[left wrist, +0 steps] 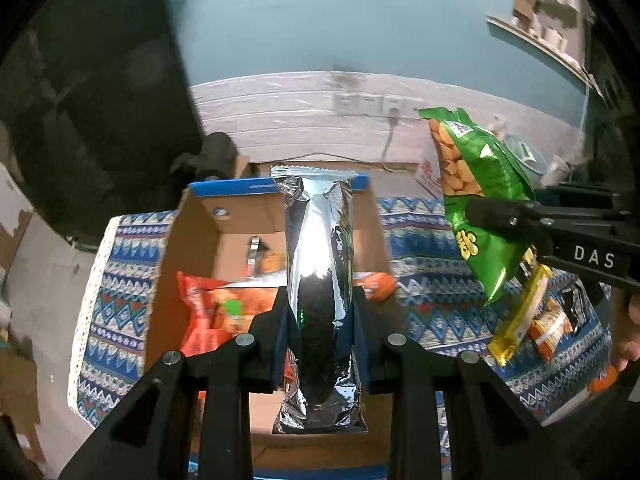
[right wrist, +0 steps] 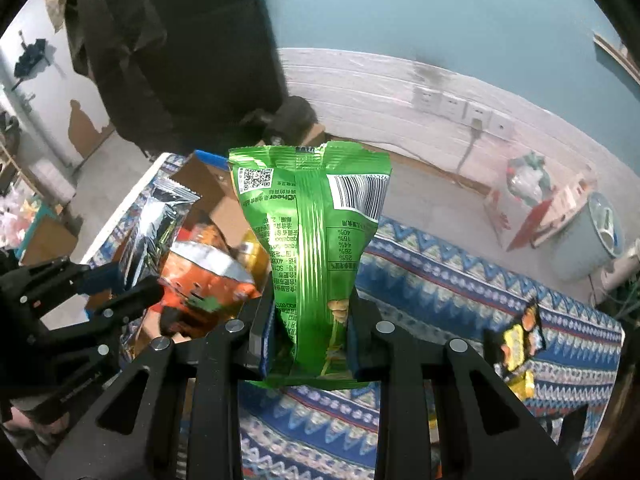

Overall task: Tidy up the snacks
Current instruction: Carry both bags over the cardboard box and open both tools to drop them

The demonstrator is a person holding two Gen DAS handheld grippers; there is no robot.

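My left gripper point(left wrist: 320, 320) is shut on a long silver foil packet point(left wrist: 320, 264), held upright over an open cardboard box point(left wrist: 200, 236). Orange snack bags point(left wrist: 208, 312) lie inside that box. My right gripper point(right wrist: 311, 332) is shut on a green peanut bag point(right wrist: 316, 240), its back with barcode facing the camera. In the left wrist view the green peanut bag point(left wrist: 476, 184) hangs to the right of the box, pinched by the right gripper point(left wrist: 500, 216). In the right wrist view the left gripper point(right wrist: 120, 280) with the silver packet point(right wrist: 156, 224) is at the left, above the box point(right wrist: 208, 188).
A patterned blue cloth point(left wrist: 424, 280) covers the table under the box. Yellow and orange snack packets point(left wrist: 532, 320) lie on it at the right; a yellow-black packet point(right wrist: 520, 340) too. A pale bin point(right wrist: 592, 236) and a white-red box point(right wrist: 532, 216) stand on the floor beyond.
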